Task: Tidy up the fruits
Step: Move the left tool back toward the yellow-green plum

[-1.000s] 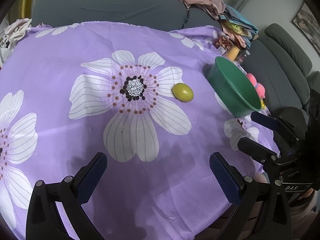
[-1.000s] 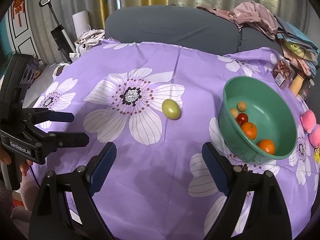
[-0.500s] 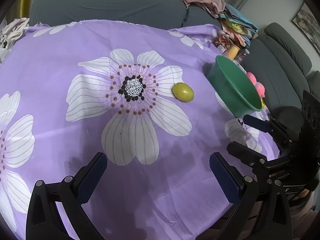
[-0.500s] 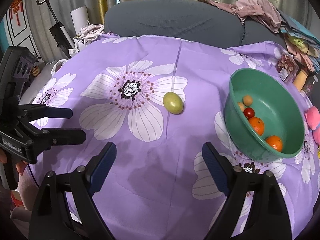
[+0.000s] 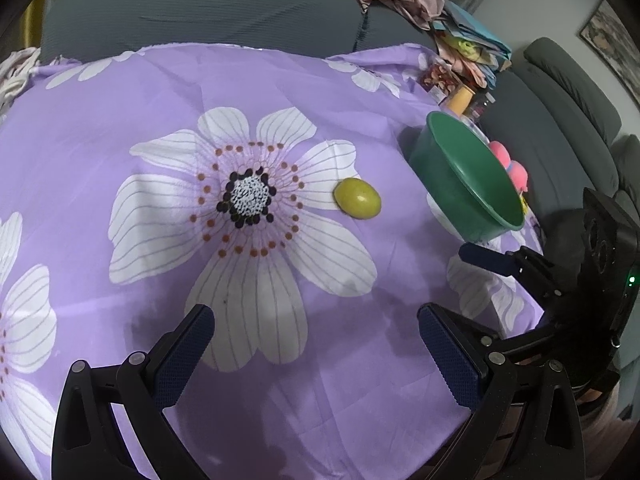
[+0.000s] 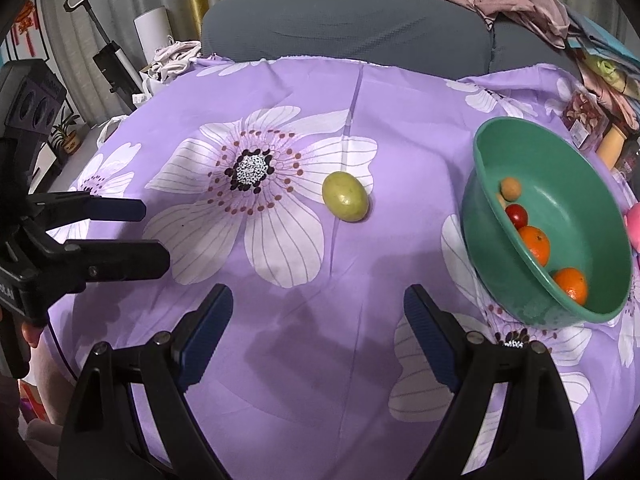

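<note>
Right gripper [image 6: 318,320]: jaws spread wide, nothing btwn the blue pads, no contact w/ any fruit; it hangs above bare purple floral cloth [image 6: 280,380], pointing down toward it. Left gripper [image 5: 316,344]: jaws likewise spread wide, empty, pads clear of everything, over the cloth near the big white flower print. In the right wrist view the left gripper shows at the left edge, both fingers apart, a person's fingertip visible under its body. In the left wrist view the right gripper shows at the right edge, fingers apart, just in front of the bowl. Task item: one yellow-green oval fruit [image 6: 345,197] lies alone on the cloth, on a petal tip of the flower print, btwn the flower centre and the green bowl [image 6: 520,148], apart from both grippers. Bowl sits tilted at the cloth's right side; inside: two oranges [image 6: 534,244], one small red fruit [image 6: 517,215], one small tan fruit [image 6: 511,189]. Pink toy [image 5: 512,164] just beyond the bowl. Grey sofa [image 6: 340,20] behind the table, w/ clothes piled at its right end.
</note>
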### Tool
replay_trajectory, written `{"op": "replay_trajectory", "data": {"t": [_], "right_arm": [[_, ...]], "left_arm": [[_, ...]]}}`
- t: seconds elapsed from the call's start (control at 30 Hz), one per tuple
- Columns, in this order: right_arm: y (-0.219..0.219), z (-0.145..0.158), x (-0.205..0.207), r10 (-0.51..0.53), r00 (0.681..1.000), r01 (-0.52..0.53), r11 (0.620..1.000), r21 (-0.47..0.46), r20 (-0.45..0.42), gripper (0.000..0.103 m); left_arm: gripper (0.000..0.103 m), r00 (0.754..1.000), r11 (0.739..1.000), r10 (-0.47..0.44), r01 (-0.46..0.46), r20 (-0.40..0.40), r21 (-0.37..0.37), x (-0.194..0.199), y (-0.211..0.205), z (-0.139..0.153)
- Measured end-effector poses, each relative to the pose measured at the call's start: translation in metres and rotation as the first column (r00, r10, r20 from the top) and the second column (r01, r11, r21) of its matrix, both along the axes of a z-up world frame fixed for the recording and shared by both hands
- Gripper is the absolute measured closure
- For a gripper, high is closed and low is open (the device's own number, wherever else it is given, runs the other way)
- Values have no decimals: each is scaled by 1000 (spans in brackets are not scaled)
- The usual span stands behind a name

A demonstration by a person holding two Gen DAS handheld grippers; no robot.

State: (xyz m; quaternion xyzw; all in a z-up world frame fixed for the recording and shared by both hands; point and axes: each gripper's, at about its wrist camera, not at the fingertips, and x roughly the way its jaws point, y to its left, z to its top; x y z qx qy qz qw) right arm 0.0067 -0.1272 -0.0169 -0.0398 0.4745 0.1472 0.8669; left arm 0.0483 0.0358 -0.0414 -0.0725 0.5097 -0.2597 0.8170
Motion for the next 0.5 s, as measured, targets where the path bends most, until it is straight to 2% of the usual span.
{"op": "replay_trajectory", "data": {"t": [0.5], "right_arm": [[-5,-9,17,-6,1000,7,1000,18,-16,14]], "left_arm": [[1,998,998,-56,56,10,23,21,-21,1]]}}
